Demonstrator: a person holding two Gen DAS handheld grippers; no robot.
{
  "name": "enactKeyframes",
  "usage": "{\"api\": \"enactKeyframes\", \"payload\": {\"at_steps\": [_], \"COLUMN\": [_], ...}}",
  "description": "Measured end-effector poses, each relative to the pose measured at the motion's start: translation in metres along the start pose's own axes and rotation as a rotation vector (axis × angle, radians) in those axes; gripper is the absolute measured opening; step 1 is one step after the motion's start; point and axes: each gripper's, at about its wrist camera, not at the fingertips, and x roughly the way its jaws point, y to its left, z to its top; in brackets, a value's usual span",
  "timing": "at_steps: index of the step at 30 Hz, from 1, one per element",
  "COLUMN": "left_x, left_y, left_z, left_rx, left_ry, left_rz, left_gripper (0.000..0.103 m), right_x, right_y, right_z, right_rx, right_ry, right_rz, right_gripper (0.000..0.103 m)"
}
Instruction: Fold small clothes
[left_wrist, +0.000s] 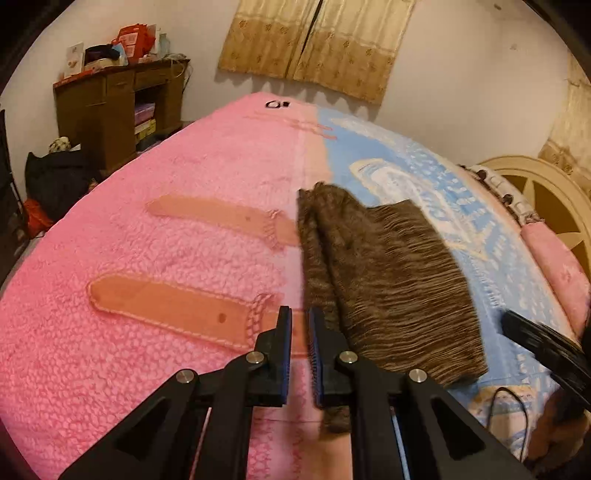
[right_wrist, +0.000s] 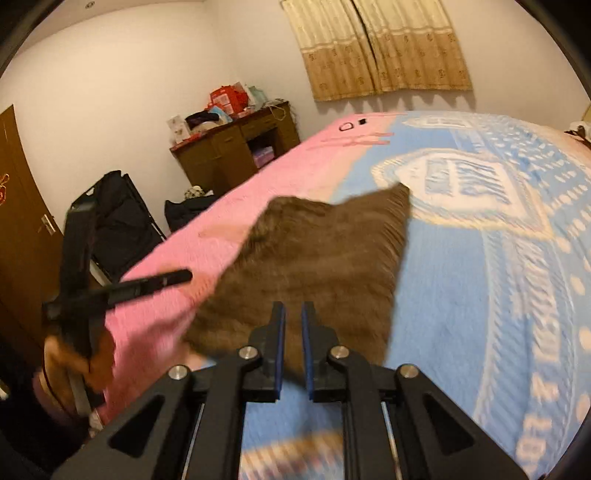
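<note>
Bedspread (left_wrist: 166, 229) carries the brown knit garment (left_wrist: 388, 280) folded near centre; left gripper (left_wrist: 300, 321) and right gripper (right_wrist: 293, 317) nearly closed, holding nothing, so a low pass risks snagging the fold.

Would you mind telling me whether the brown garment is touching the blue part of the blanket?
Touching: the left wrist view shows the brown garment lying flat on the blue part of the blanket, with no gap beneath.

**A:** Are you making out any text on that blanket (right_wrist: 498, 314)?

**B:** You're looking at pale woven lettering, maybe digits too, on its blue half, but it's all blurring too much to read. Same with the red boxes (right_wrist: 227, 98) sitting on the desk (right_wrist: 221, 155): nothing's coming through.
</note>
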Motion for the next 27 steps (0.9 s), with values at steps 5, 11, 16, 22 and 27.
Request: {"api": "enactKeyframes", "payload": {"at_steps": [5, 11, 16, 22, 27], "left_x": [0.0, 0.007, 0.01, 0.009, 0.005], "left_y": [-0.005, -0.006, 0.0, 0.005, -0.008], "left_z": [0.003, -0.003, -0.006, -0.001, 0.001], "left_rx": [-0.031, 0.0, 0.024, -0.043, 0.031], "left_ry": [-0.017, 0.015, 0.023, 0.026, -0.011], "left_rz": [-0.029, -0.018, 0.019, -0.04, -0.03], "left_gripper": [0.01, 0.01, 0.01, 0.01, 0.01], "right_x": [0.084, 0.206, 0.233, 0.232, 0.137], "right_y": [0.021, 0.016, -0.033, -0.036, -0.036], "right_z": [0.056, 0.077, 0.094, 0.107, 0.1], "right_rx": [-0.046, 0.05, 0.387, 0.399, 0.355], "right_ry": [0.095, 0.224, 0.155, 0.173, -0.036], "right_rz": [0.016, 0.018, 0.055, 0.071, 0.139], "right_gripper": [0.014, 0.004, 0.0, 0.0, 0.035]}}
